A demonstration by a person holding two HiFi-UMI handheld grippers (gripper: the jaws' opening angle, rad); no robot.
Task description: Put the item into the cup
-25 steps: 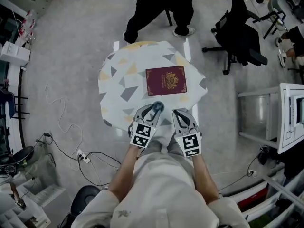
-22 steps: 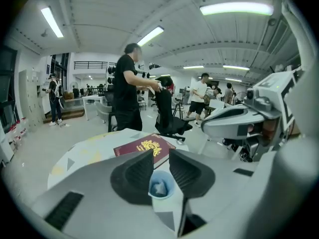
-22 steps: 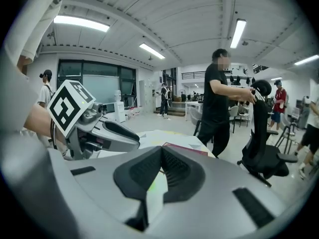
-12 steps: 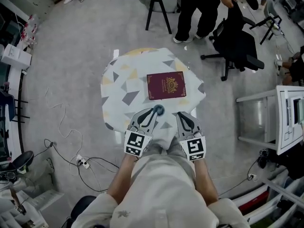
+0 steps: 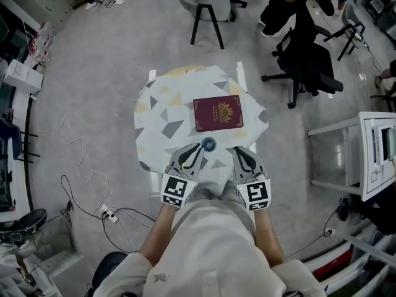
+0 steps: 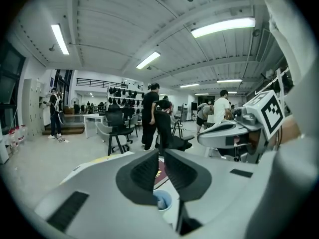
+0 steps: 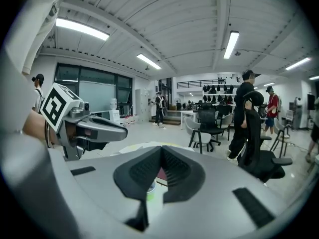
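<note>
seen from above, a person stands at a small round table (image 5: pixel 154 113) covered in a cloth of grey and yellow triangles, holding a gripper in each hand. the left gripper (image 5: pixel 198 148) reaches in from the near edge, its tips just beside a small blue cup (image 5: pixel 208 144). its tongs are narrowly parted, with a thin slit between the pads and nothing gripped in them. the cup sits just below and ahead of them. beyond the cup, near the table's middle, a closed maroon book (image 5: pixel 218 113) with a gold crest lies flat. its long axis runs left to right across the table, and it is far too large for the cup. the right gripper (image 5: pixel 239 152) rests at the near edge, a little apart from the cup, its tongs pressed together and empty.

the cup stands upright, mouth up, its axis vertical. a pale item (image 6: pixel 162 201) seems to lie inside it, too small to identify, so which way it points and its long axis cannot be told. by this reading the drop looks done or nearly so. the next move probably calls for lifting the left gripper clear without knocking the cup.
</note>
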